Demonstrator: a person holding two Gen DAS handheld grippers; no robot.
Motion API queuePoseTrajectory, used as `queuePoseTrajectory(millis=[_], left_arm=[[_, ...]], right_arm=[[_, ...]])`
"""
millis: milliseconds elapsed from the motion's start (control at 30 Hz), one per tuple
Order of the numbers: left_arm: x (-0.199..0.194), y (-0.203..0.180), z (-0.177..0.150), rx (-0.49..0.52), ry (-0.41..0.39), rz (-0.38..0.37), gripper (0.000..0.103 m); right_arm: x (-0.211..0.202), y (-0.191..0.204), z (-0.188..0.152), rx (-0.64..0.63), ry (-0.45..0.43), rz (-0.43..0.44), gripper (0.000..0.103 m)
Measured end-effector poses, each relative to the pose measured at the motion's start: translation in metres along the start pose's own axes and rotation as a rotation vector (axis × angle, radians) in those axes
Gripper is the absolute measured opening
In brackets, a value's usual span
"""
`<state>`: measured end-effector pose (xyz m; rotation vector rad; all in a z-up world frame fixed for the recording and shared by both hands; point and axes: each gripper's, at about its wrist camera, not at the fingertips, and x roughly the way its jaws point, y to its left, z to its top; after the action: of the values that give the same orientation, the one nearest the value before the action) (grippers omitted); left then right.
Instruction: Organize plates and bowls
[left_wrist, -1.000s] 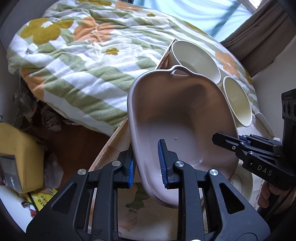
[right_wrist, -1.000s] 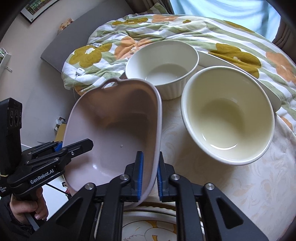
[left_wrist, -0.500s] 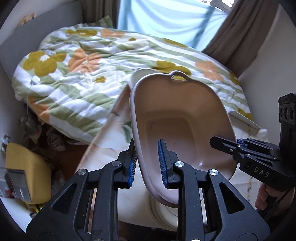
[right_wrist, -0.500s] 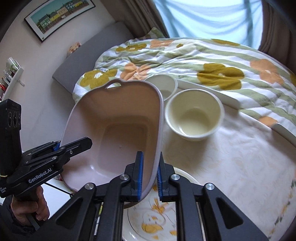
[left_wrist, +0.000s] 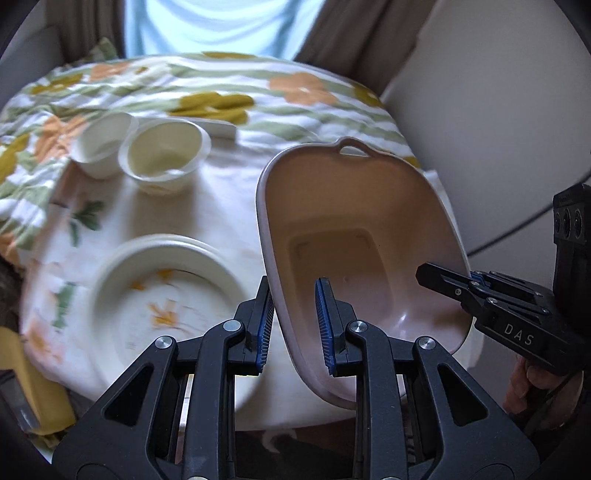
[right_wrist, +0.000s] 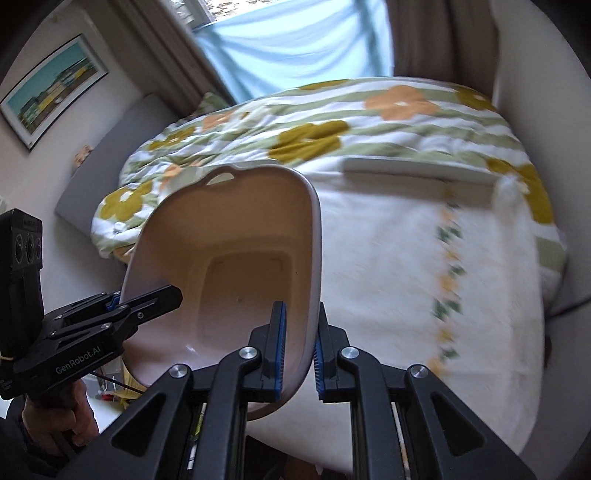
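On the far left of the left wrist view we see two white bowls (left_wrist: 107, 146) (left_wrist: 164, 157) touching side by side near the back of the table (left_wrist: 229, 192), close to the flowered quilt (left_wrist: 221, 92). Nearer us lies a floral plate (left_wrist: 162, 291), blurred. Then comes our left gripper (left_wrist: 293, 319), its jaws straddling the left rim of the pink basin (left_wrist: 354, 229) — the outer pad touches the wall, the inner stands a little off it. The basin is held tilted in the air above the table's right part. On its opposite rim our right gripper (right_wrist: 298, 347) is clamped, pads on both sides of the wall.
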<state>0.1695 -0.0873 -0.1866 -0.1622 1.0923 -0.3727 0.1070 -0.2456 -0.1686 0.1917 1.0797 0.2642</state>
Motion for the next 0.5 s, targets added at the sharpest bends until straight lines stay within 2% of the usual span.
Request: queuePoseTrajectory(millis=[267, 500], left_arm=[[0.075, -0.079, -0.033, 0.118, 0.109, -0.061, 0.02], [0.11, -0.096, -0.05, 0.163, 0.156, -0.07, 0.02]], right_arm=[[-0.001, -0.074, -0.035, 0.138, 0.01, -0.108, 0.012], [0.012, -0.11, -0.057, 0.197, 0.021, -0.118, 0.012]])
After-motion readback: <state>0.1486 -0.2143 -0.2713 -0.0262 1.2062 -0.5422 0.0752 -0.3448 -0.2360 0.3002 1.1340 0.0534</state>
